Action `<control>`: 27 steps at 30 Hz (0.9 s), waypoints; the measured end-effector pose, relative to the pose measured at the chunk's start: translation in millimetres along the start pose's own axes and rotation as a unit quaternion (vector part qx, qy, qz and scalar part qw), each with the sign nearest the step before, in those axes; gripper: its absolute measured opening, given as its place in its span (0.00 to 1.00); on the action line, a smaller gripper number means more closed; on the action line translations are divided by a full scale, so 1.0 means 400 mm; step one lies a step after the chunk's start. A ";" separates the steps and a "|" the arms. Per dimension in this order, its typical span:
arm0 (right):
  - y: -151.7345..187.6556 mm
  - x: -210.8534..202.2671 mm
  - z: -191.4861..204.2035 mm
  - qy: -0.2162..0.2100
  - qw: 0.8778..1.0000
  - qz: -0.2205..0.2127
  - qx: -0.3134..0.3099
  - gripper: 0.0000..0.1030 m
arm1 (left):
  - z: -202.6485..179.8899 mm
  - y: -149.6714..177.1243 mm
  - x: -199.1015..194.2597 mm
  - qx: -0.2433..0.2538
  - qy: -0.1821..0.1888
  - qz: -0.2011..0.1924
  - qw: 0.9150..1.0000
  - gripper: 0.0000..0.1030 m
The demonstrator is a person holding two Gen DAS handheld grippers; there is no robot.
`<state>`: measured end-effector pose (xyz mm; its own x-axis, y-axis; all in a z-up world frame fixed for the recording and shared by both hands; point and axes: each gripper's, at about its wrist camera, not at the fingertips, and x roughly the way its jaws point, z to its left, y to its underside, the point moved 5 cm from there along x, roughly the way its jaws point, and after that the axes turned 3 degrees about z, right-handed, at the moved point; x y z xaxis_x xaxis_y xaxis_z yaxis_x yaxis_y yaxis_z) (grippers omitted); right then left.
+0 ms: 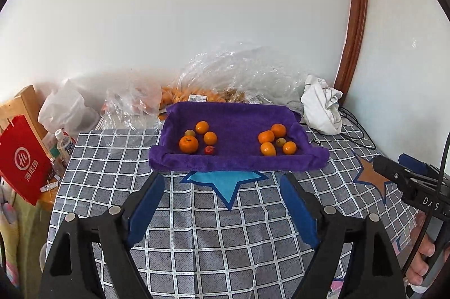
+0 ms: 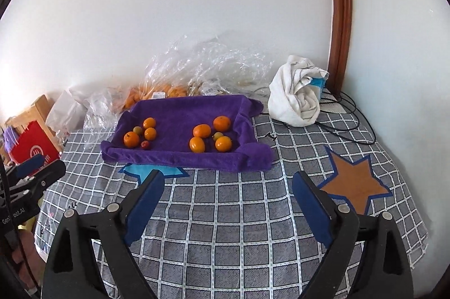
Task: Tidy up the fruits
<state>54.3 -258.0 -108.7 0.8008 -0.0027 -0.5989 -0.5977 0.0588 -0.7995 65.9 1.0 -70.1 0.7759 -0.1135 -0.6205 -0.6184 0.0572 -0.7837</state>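
Observation:
A purple towel-lined tray (image 1: pixel 239 162) (image 2: pixel 180 156) sits on the checked tablecloth. Its left group holds three oranges (image 1: pixel 188 144) (image 2: pixel 131 139), a small greenish fruit (image 1: pixel 190 133) and a small red fruit (image 1: pixel 209 149) (image 2: pixel 145 144). Its right group holds several oranges (image 1: pixel 267 149) (image 2: pixel 197 144) around a small greenish fruit (image 1: pixel 280 142) (image 2: pixel 218 136). My left gripper (image 1: pixel 223 180) is open and empty, just short of the tray's near edge. My right gripper (image 2: pixel 227 180) is open and empty, also in front of the tray. Each gripper shows at the other view's edge.
Clear plastic bags of oranges (image 1: pixel 197 90) (image 2: pixel 168 85) lie behind the tray by the wall. A crumpled white cloth (image 1: pixel 323 107) (image 2: pixel 298 96) and black cables (image 2: pixel 348 124) lie at back right. A red bag (image 1: pixel 22 161) and bottle (image 1: pixel 63 144) stand off the table's left edge.

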 end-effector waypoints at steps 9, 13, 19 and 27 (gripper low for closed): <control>0.027 -0.060 -0.004 0.028 0.999 -0.005 -0.029 0.97 | -0.020 0.016 -0.066 0.001 -0.013 -0.020 1.000 0.86; 0.032 -0.079 0.009 0.038 0.998 -0.010 -0.042 0.97 | -0.028 0.012 -0.073 0.004 -0.017 -0.023 1.000 0.86; 0.034 -0.092 0.018 0.040 0.998 -0.012 -0.043 0.97 | -0.030 0.012 -0.084 0.003 -0.020 -0.028 0.999 0.86; 0.042 -0.091 0.022 0.038 0.999 -0.009 -0.038 0.97 | -0.026 0.012 -0.084 0.000 -0.020 -0.025 0.999 0.86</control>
<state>15.5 -248.0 -100.1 0.8077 -0.0781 -0.5844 -0.5872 -0.0175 -0.8093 35.3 -5.3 -52.8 0.8105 -0.0759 -0.5809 -0.5786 0.0514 -0.8140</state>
